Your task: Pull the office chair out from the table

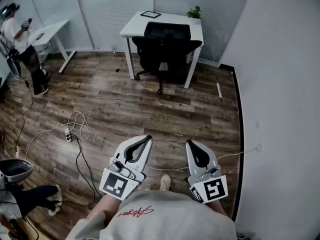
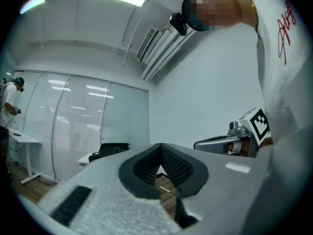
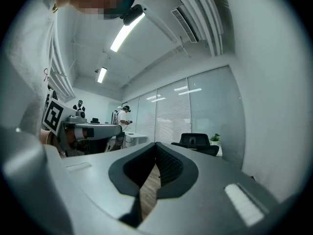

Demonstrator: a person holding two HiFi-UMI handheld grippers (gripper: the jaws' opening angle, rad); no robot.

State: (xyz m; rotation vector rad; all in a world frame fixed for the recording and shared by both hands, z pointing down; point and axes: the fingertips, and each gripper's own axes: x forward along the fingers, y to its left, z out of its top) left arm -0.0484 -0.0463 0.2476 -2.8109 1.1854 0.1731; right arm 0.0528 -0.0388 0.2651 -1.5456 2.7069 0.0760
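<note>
Held low at the waist, side by side, aimed ahead: left gripper (image 1: 148, 139), right gripper (image 1: 190, 143). Both pinched fully closed, nothing gripped - probably a carry pose, no reason to open this far off. Mid-floor, left of the path: power strip (image 1: 68, 134). Far end: office chair (image 1: 166, 46) tucked under the white table (image 1: 134, 25), backrest facing this way - 1 handy grab spot, not yet pulled.

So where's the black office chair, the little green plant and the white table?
black office chair (image 1: 167, 35): head view, backrest.
little green plant (image 1: 194, 12): head view, leaves.
white table (image 1: 134, 27): head view, bare top.
</note>
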